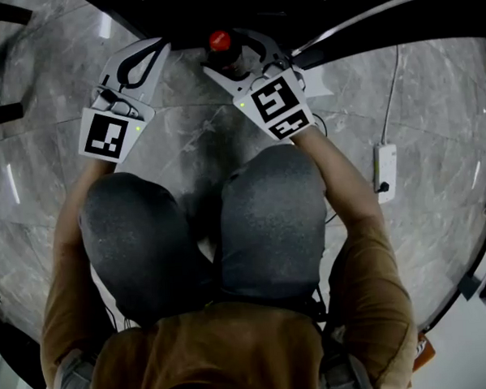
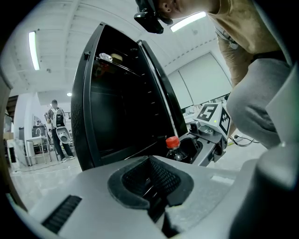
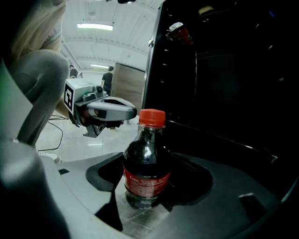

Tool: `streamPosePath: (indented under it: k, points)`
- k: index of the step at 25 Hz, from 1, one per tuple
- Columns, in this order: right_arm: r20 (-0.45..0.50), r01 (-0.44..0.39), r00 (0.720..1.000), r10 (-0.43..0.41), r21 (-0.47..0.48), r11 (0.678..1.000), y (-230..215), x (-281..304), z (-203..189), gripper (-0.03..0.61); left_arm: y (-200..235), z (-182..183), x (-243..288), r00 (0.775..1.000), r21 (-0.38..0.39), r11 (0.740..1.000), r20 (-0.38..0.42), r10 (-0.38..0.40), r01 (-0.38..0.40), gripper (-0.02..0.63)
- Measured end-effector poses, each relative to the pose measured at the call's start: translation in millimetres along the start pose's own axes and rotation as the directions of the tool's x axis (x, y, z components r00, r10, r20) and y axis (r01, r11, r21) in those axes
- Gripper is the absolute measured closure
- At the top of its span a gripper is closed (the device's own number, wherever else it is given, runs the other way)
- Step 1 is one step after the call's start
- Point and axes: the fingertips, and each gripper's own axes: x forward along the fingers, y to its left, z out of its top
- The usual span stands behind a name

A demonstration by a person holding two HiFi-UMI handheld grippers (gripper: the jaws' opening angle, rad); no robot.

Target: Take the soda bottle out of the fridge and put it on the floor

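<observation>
**Surface.** Floor (image 1: 183, 144): grey marble-look tile, glossy, with pale veins and light glare. You crouch over it with your knees (image 1: 268, 213) in grey cloth, between and just behind the two grippers.

**Task item.** Soda bottle (image 3: 145, 168): dark drink, red cap, red label band. It stands upright with its base on the tile, just in front of the fridge (image 3: 224, 70). In the head view only its red cap (image 1: 220, 42) shows clearly.

**Right gripper** (image 3: 149, 189): held low at the floor. Its fingers are closed narrow on the lower body of the soda bottle, with dark pads against both sides.

**Left gripper** (image 2: 152, 186): held to the left of the bottle and apart from it. Its fingers are drawn together with nothing between the pads.

**Fridge.** Black cabinet, unlit inside. A shelf line runs across it, and a small red-capped item (image 3: 177, 30) sits high up.

**Floor fittings.** White power strip (image 1: 385, 167): it lies on the tile to your right, well apart from the bottle. A thin cable runs up from it.

**Room.** White ceiling with long strip lights (image 3: 95, 26). A wood-toned partition (image 3: 128, 86) stands behind the left gripper. One person (image 2: 56, 121) stands far off beside metal racks, and two more (image 3: 108, 74) stand near the partition.
</observation>
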Motion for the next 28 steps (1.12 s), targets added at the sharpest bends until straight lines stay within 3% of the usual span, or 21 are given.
streamPosePath:
  k: [28]
  points:
    - [-0.103,0.003,0.995,-0.001,0.019,1.000,20,28,-79,0.275,-30,-57,12,0.995,0.047,0.998,-0.096,-0.040,0.044,0.618]
